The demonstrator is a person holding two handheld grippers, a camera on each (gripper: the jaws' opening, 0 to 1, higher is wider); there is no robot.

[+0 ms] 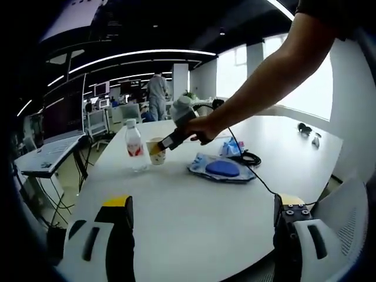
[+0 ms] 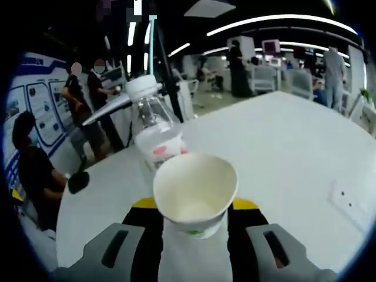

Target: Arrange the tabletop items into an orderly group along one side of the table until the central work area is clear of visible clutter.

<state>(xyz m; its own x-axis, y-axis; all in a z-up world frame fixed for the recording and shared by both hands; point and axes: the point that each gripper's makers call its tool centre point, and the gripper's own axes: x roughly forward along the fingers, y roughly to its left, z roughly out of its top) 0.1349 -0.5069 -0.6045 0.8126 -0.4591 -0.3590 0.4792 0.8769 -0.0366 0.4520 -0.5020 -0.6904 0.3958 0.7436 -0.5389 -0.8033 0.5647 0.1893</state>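
Now right tool (image 2: 197, 214) pinching round paper cup (image 2: 195, 191), clear plastic bottle (image 2: 154, 130) beside, left tool (image 1: 202, 220) spread.

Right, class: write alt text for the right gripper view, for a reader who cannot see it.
An empty white paper cup sits between the right gripper's yellow-tipped jaws, close to the camera. A clear water bottle with a white cap stands just behind it on a white table. People stand in an office beyond.

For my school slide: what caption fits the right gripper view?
Hand-held gripper grips a paper cup beside a water bottle on a white table.
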